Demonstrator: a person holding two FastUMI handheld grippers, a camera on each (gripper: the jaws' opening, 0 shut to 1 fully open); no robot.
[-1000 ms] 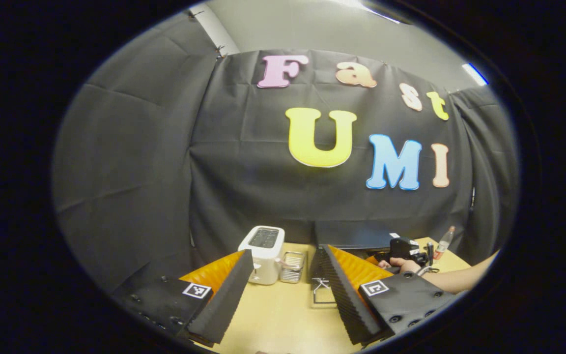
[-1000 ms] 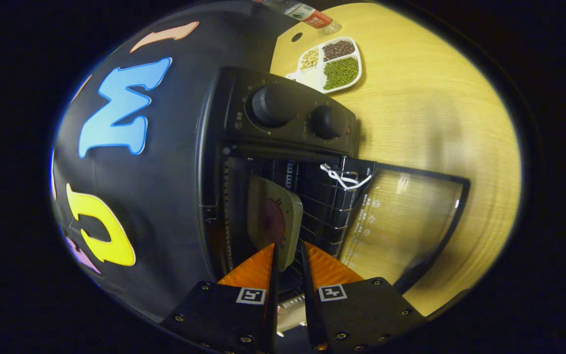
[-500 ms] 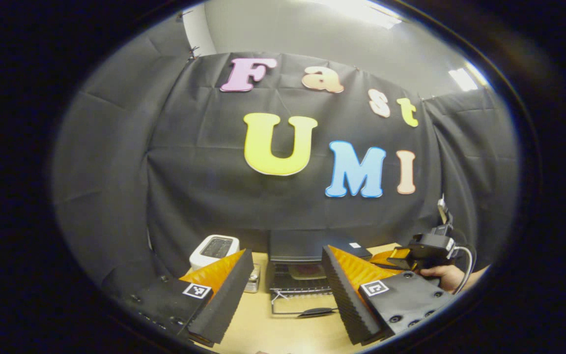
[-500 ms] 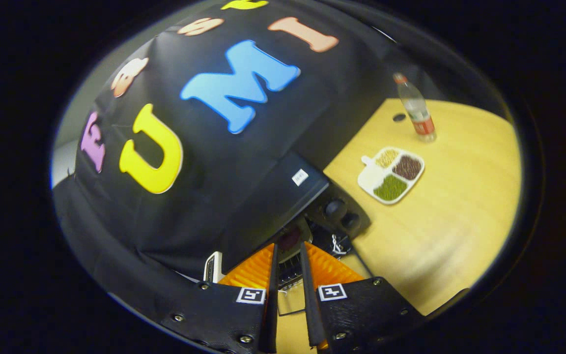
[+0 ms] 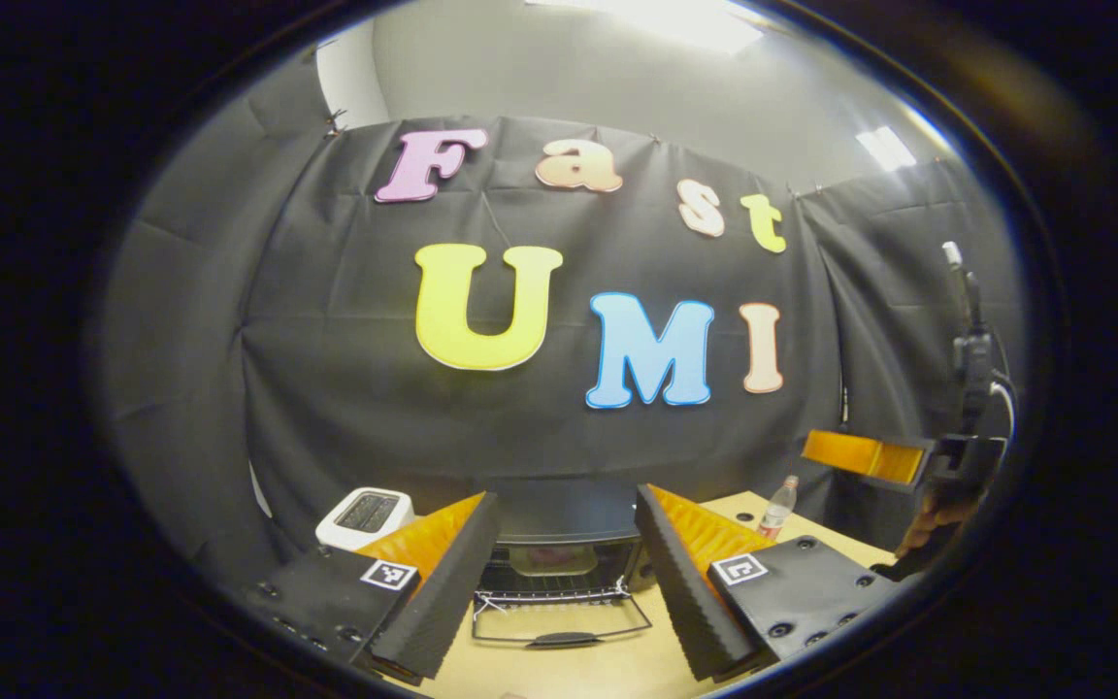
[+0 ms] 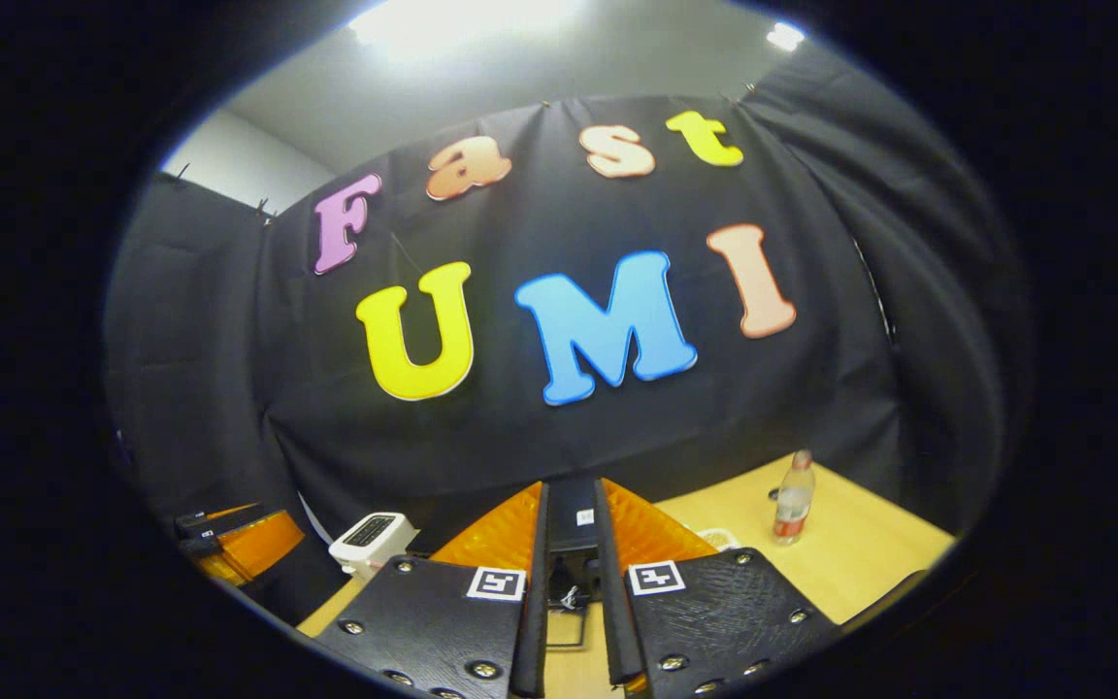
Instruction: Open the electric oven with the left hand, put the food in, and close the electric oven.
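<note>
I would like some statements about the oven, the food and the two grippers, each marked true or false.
1. The oven door is closed. False: it hangs open.
2. Food sits inside the oven. True.
3. The left gripper holds the door handle. False: its fingers are wide apart, gripping nothing.
4. A bottle stands upright on the table. True.
5. The right gripper carries the food. False: its fingers are nearly together, with nothing between them.
</note>
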